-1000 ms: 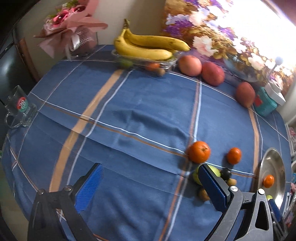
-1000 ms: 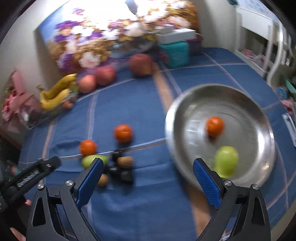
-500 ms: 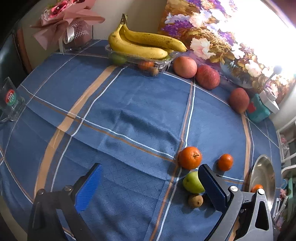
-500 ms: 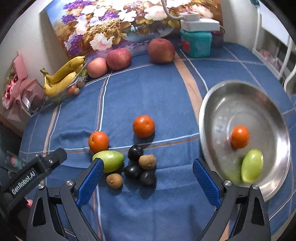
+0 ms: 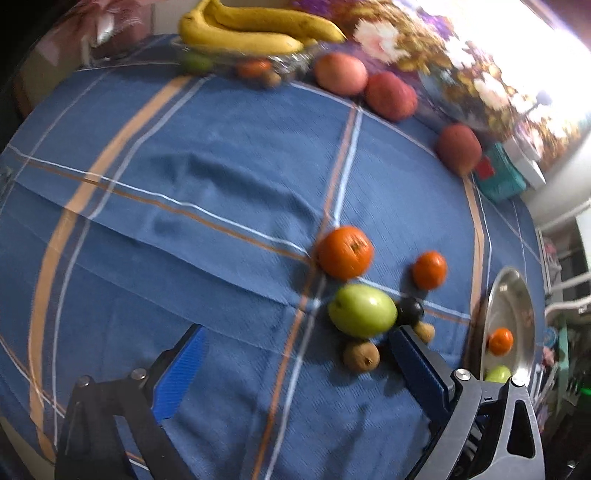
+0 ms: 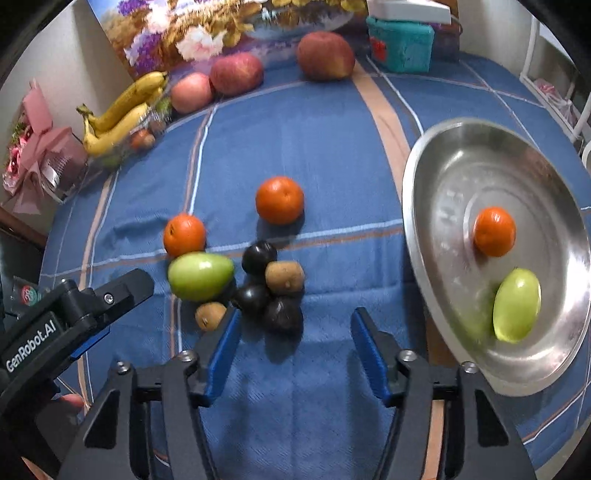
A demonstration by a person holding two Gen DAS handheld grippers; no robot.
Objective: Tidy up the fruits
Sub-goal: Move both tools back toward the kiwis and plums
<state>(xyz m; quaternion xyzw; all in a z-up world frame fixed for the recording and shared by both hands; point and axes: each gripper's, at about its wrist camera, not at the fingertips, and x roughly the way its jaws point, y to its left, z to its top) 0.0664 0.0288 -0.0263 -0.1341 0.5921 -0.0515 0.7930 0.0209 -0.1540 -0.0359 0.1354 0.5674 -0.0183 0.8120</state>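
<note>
Blue cloth with tan and white stripes (image 5: 229,155) covers the table in the left wrist view. Along the far edge lie bananas (image 5: 255,27) and three red apples (image 5: 391,96), with a teal box (image 5: 502,177) at far right. The left gripper (image 5: 295,365) hangs wide open over bare cloth, holding nothing. Just beyond its right finger sit a green mango (image 5: 364,310), a brown kiwi (image 5: 362,356) and a dark plum (image 5: 410,312), with two oranges (image 5: 345,253) behind them. The steel plate (image 5: 517,295) shows only edge-on at the right.

From the right wrist view the whole cluster is plain: mango (image 6: 201,275), two kiwis (image 6: 284,277) and three dark plums (image 6: 282,314) touching one another, with two oranges (image 6: 280,199) farther off. The right gripper (image 6: 295,350), about half open and closing, has nothing between its pads; the nearest plum lies just beyond its tips. The plate (image 6: 443,177) shows fully at right, holding an orange (image 6: 495,230) and a green mango (image 6: 517,310). The left gripper's finger (image 6: 110,295) juts in at left beside the mango, and a pink bouquet (image 6: 33,147) sits at far left.
</note>
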